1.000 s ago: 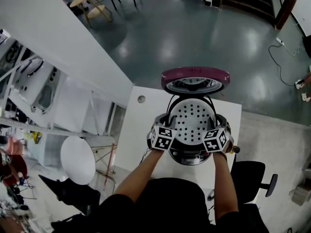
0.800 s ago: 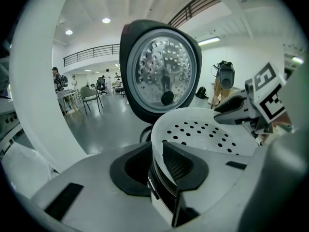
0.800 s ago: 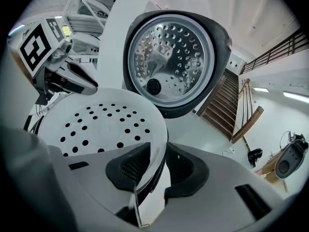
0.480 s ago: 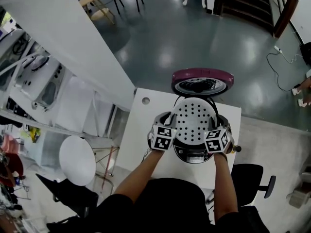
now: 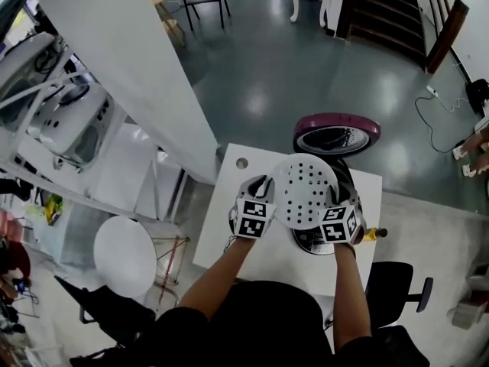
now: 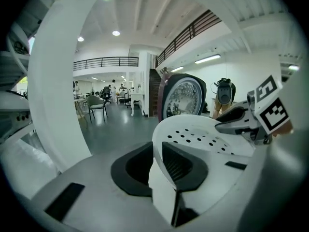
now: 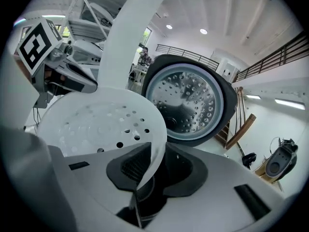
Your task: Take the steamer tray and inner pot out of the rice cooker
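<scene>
You're gripping the left rim of the steamer tray (image 5: 304,189) with the left gripper (image 5: 267,196): jaws are sitting narrow, pads (image 6: 186,166) pressing either side of the white rim. The tray, perforated face up, is hanging between both grippers, clear above the rice cooker (image 5: 315,241) and offset a bit to its left. The cooker is standing on the white table (image 5: 229,232) with its lid (image 5: 337,133) hinged open behind the tray, steel inner face showing in both gripper views. The tray is covering the cooker's opening, so I can't see the inner pot. On the right, the right gripper (image 5: 337,205) is clamping the opposite rim, jaws also narrow, rim edge pinched between the black pads (image 7: 130,166).
</scene>
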